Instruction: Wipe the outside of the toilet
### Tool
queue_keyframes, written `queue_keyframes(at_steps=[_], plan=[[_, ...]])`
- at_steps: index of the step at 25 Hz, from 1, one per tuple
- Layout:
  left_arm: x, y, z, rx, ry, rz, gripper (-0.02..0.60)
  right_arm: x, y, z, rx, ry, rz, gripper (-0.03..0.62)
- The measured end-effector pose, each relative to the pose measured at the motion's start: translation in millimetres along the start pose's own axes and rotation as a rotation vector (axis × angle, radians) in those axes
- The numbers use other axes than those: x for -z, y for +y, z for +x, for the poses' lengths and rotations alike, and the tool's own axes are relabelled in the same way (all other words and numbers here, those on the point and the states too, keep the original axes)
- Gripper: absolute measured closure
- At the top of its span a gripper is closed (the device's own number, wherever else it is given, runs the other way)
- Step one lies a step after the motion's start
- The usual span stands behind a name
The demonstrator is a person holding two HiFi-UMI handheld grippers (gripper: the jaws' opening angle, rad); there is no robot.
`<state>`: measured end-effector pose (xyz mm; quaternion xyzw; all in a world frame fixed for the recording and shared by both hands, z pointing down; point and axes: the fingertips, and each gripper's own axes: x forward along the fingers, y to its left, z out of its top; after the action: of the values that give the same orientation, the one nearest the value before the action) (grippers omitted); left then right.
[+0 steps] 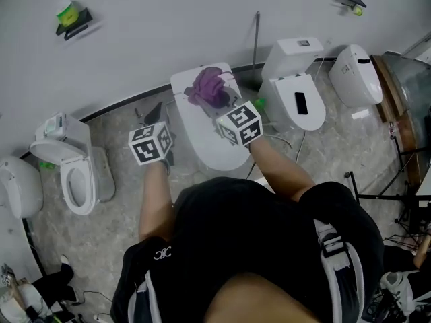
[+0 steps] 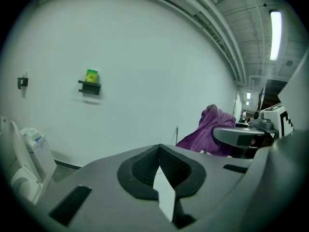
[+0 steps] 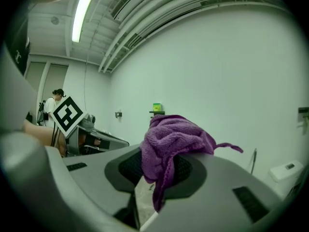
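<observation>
A white toilet [image 1: 202, 130] with its lid down stands against the wall, straight ahead of me in the head view. A crumpled purple cloth [image 1: 209, 87] lies bunched on the toilet's back end. My right gripper [image 1: 221, 104] is shut on it, and in the right gripper view the cloth [image 3: 174, 139] bulges up out of the closed jaws. My left gripper [image 1: 155, 115] hovers off the toilet's left side, shut with nothing in it, and points at the wall. In the left gripper view the cloth [image 2: 211, 129] and the right gripper [image 2: 240, 135] show at the right.
Several other white toilets line the curved wall: one with an open seat [image 1: 78, 177] at the left, and two [image 1: 296, 93] [image 1: 357, 74] at the right. A thin upright pipe [image 1: 256, 40] stands behind. A green item sits on a wall bracket [image 1: 70, 17]. Stands and cables [image 1: 397, 187] crowd the right.
</observation>
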<state>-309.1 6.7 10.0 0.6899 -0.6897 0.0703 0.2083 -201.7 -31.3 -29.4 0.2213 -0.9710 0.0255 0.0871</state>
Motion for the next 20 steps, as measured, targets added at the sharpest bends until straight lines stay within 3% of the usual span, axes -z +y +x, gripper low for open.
queue_keyframes(at_steps=[8,20], plan=[[-5,68,58,-0.01,0.026,-0.057,0.584,20,-31,85,0.007,0.085,0.07,0.497],[36,102,98,-0.09,0.08,-0.145,0.586,91,-44,148,-0.184,0.246,-0.007,0.499]])
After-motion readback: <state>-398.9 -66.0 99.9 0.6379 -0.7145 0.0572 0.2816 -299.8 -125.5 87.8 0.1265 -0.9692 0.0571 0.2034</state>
